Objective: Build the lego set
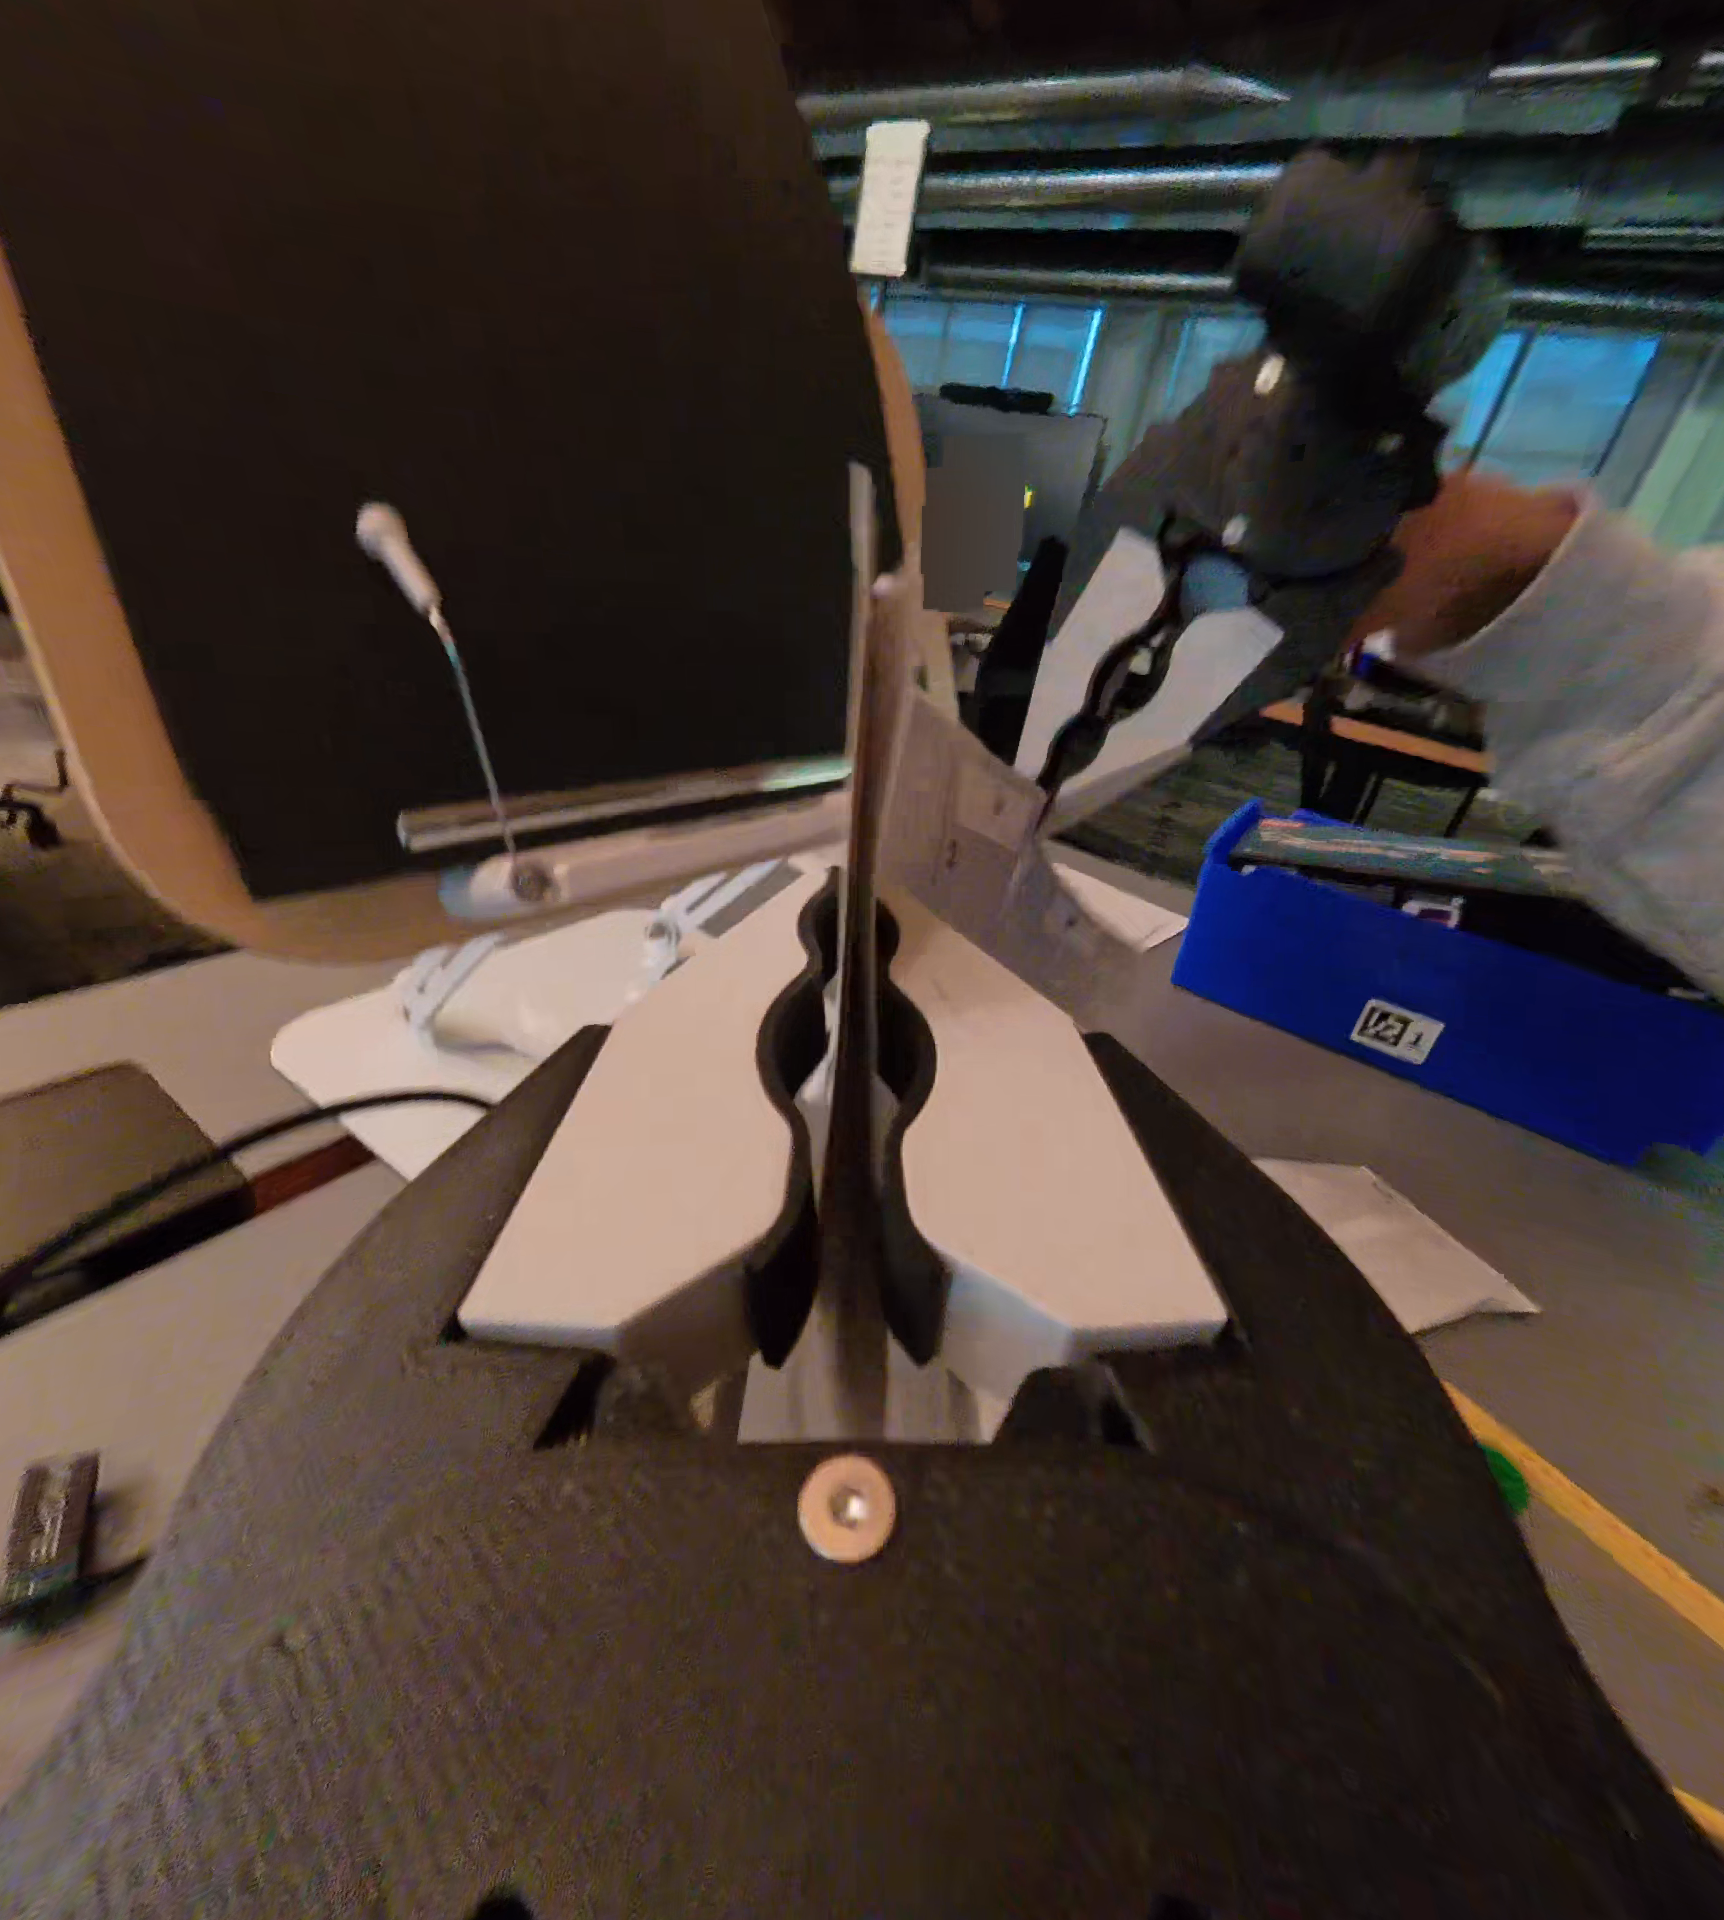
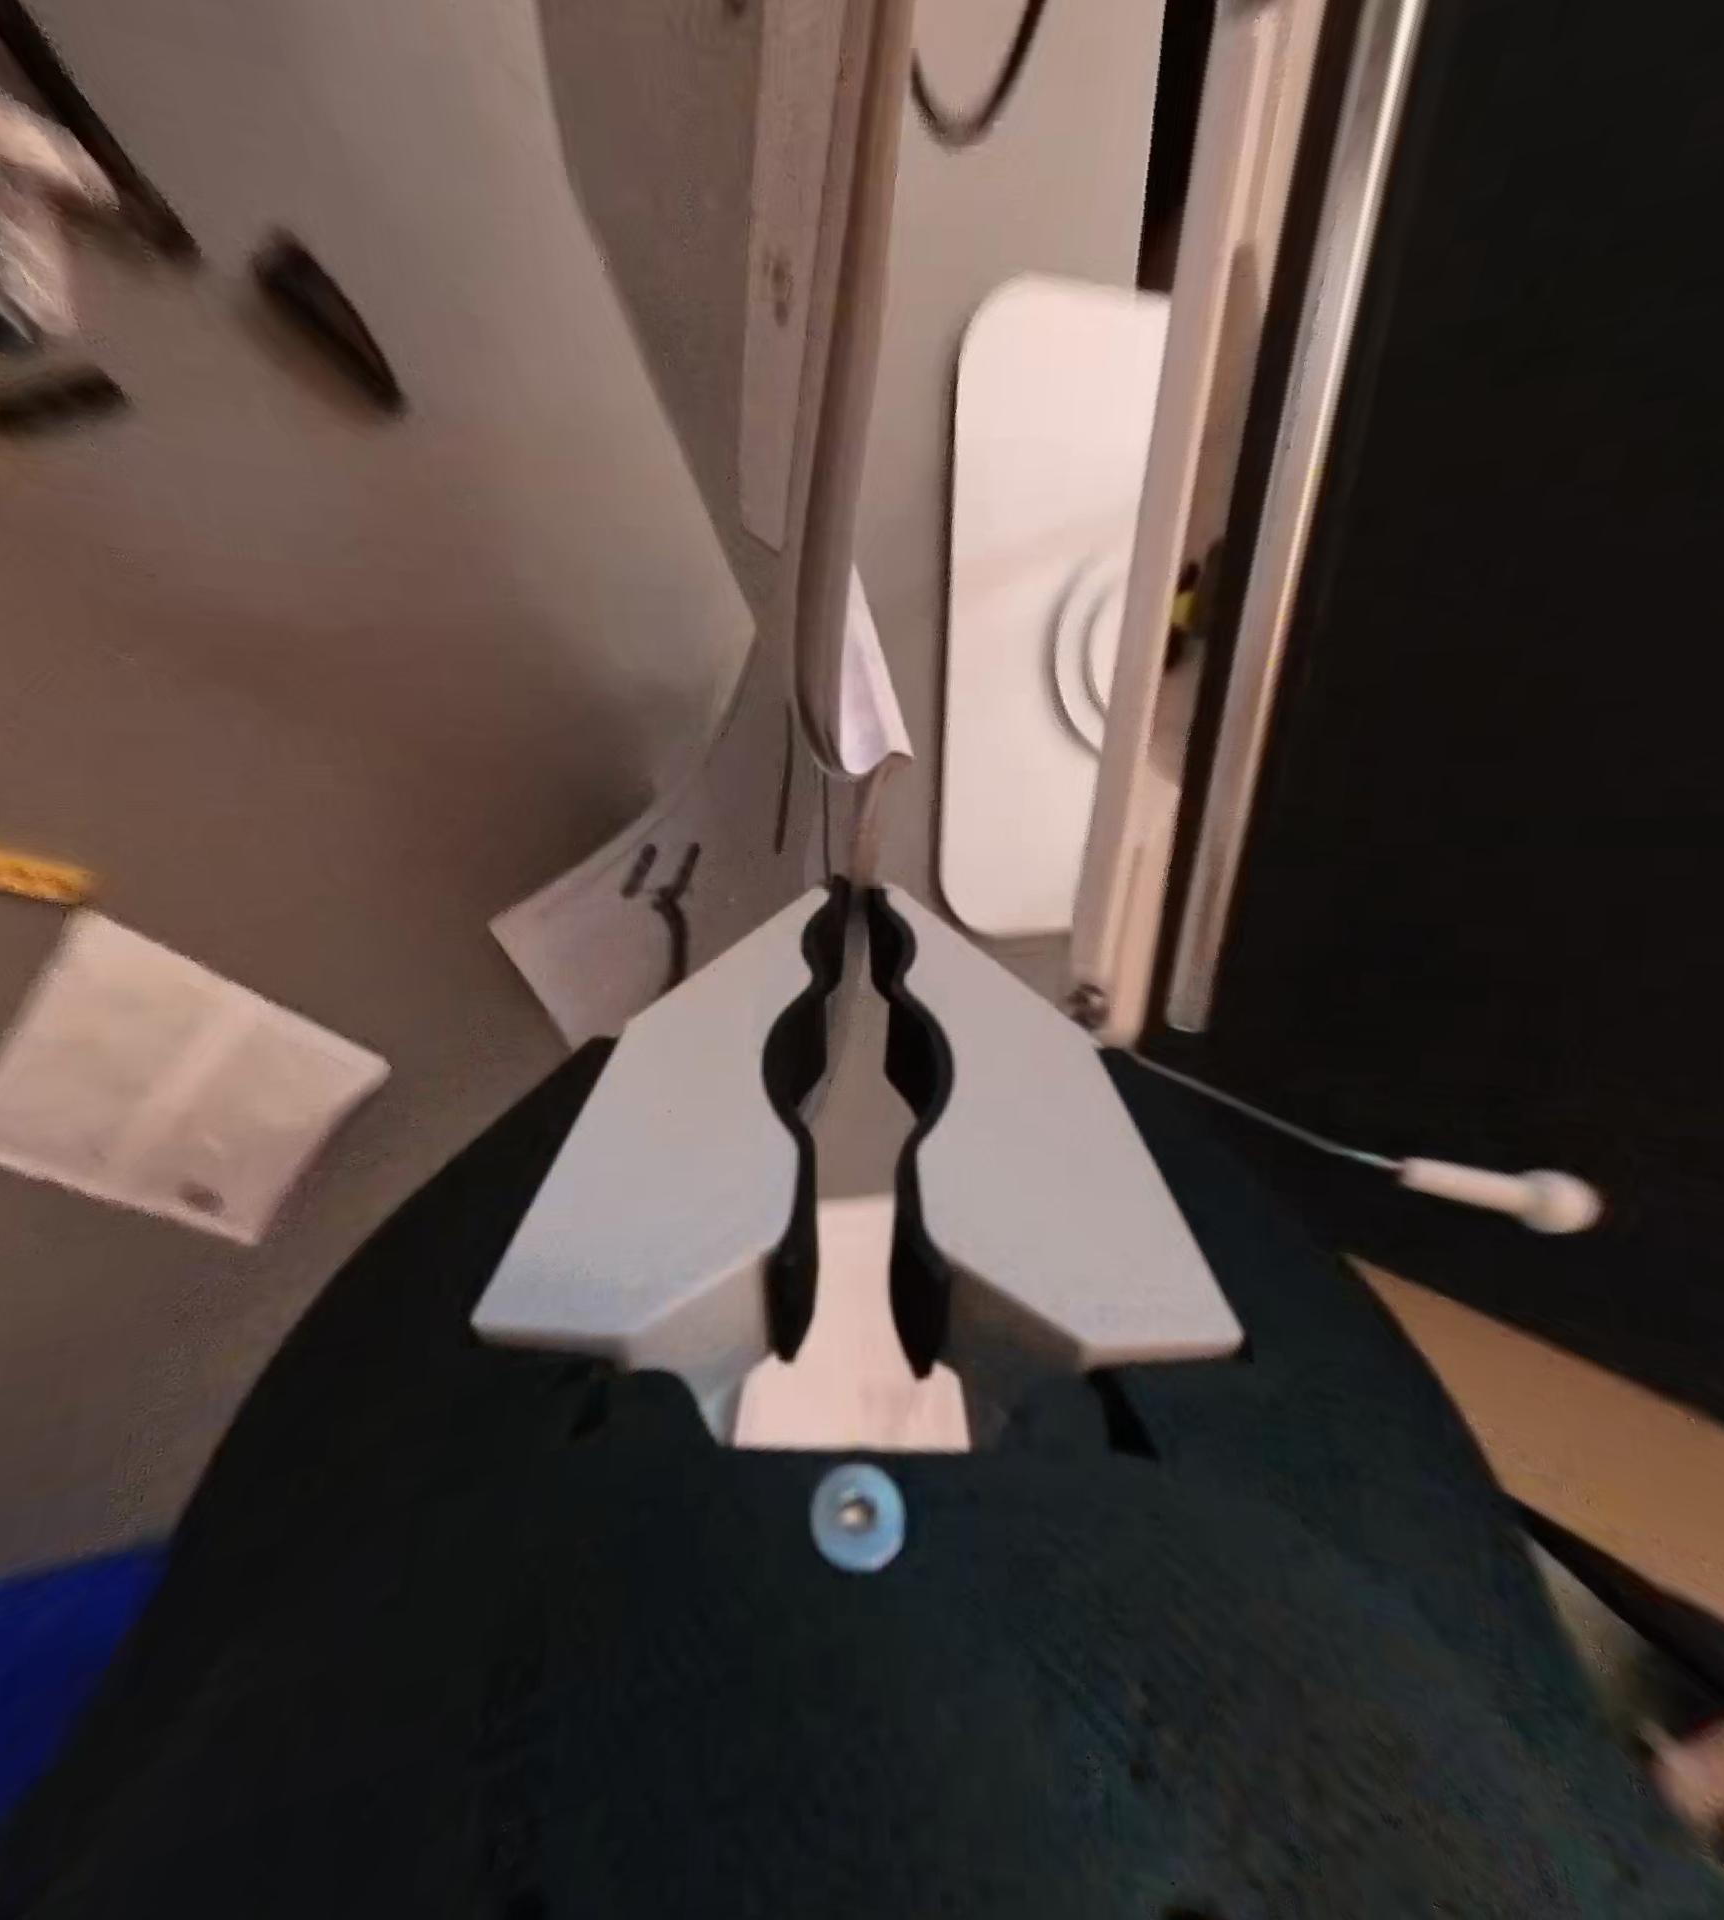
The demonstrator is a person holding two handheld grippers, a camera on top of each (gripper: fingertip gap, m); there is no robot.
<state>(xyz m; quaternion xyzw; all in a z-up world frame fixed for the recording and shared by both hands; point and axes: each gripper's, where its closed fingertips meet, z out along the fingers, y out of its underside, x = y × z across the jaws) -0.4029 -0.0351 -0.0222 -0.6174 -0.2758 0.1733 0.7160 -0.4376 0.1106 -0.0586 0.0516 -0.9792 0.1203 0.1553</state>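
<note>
**Lego set's thin white printed paper sheet [image 1: 951,821] is stretched between both grippers and could tear**

No assembled bricks can be made out. The only part of the set being handled is this sheet, which is held in the air above the grey surface [image 1: 1668,1351].

At far left in the left wrist view, a black panel with a pale bent-wood rim [image 1: 422,416] stands close behind the work. If the sheet swings that way, it could catch on the rim or on the thin metal lever [image 1: 401,561] in front of it.

In the centre, the left gripper [image 1: 858,935] has its fingers clamped on the sheet. The sheet is seen edge-on and rises straight up between them. Its grip is deep, so I judge the paper would crease there rather than slip.

Further right, the right gripper [image 1: 1045,790] pinches the sheet's lower edge with its fingers together. In its own view, the right gripper [image 2: 856,894] holds only a narrow margin with its very tips, and the paper [image 2: 863,717] curls just above them. That is the weak point. Pulling the grippers apart could rip the sheet or drag it out of the tips, and twisting could fold it.

At far right, an open blue plastic bin [image 1: 1460,1029] sits on the surface. Near it are a flat white paper packet [image 1: 1398,1236], a small green piece [image 1: 1507,1481] and a pale wooden stick [image 1: 1606,1538]. A dropped sheet could land on these, or a low sweep of the arm could scatter them.
</note>
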